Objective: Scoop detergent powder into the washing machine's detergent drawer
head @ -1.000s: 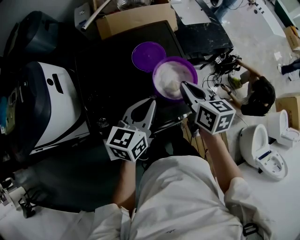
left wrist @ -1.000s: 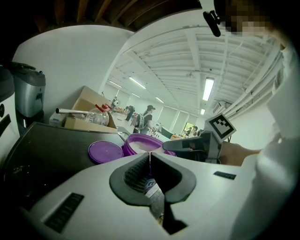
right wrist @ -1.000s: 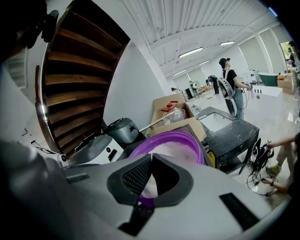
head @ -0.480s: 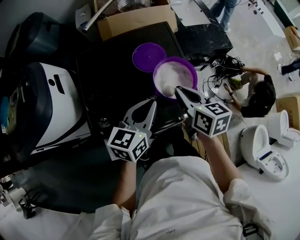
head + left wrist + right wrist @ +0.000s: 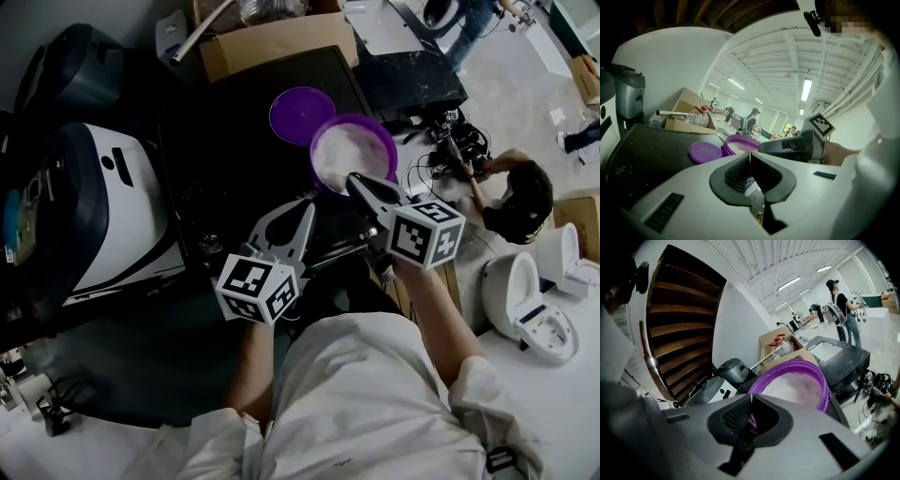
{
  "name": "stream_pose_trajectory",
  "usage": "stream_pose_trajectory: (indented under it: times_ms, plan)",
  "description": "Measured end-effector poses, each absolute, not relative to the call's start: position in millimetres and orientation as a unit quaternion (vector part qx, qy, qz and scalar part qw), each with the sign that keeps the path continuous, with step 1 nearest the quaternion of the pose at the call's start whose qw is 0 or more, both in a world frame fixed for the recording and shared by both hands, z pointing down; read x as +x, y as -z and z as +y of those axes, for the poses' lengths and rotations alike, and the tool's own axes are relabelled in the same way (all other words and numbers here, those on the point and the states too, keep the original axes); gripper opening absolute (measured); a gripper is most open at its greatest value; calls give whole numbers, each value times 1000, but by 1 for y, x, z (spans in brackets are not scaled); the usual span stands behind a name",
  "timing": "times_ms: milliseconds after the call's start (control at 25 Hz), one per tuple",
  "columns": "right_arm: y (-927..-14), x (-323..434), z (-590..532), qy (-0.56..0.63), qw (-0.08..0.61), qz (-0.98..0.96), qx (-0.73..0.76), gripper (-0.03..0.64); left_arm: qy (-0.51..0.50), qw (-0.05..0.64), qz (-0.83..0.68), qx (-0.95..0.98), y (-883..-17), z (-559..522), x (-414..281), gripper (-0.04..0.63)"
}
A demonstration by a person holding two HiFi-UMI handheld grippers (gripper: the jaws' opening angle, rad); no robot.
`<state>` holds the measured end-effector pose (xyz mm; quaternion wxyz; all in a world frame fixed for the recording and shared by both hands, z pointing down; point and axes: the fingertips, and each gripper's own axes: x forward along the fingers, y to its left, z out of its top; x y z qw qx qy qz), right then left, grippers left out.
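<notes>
From where I stand the black top (image 5: 234, 141) fills the middle of the head view. On it, upper middle of the frame, sits the purple tub (image 5: 354, 117). Its lid (image 5: 302, 114) lies flat just beside it, up and to the left.

The right gripper (image 5: 354, 178) points at the tub's near rim, tip at or just short of it. Its fingers are closed tip to tip. A sliver of purple shows in the hollow behind the tips, most likely the rim seen through the gap. I see no scoop in it. The left gripper (image 5: 307, 201) hangs over the top's near edge, lower left of the tub and apart from it. Its fingers are pressed together on nothing.

I'd say the reach for the powder is only starting. To do it well, part the right fingers before going in, and take whatever does the scooping firmly and level. The left could steady the tub wall so it doesn't skid. Carry low and slow, since spilled powder would show on that dark top. I can't make out the drawer in any view.

The powder (image 5: 347, 150) is white, heaped unevenly, and fills much of the tub.
</notes>
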<state>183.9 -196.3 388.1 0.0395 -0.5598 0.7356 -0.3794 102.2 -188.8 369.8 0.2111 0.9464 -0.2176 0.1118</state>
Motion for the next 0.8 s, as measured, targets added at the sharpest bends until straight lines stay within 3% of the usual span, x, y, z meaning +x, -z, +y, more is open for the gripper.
stream_pose_trajectory:
  times_ms: [800]
  plan:
    - [-383,215,-192,439,189,658,-582,6,-109,198,-208,952,-359,-183,94,21]
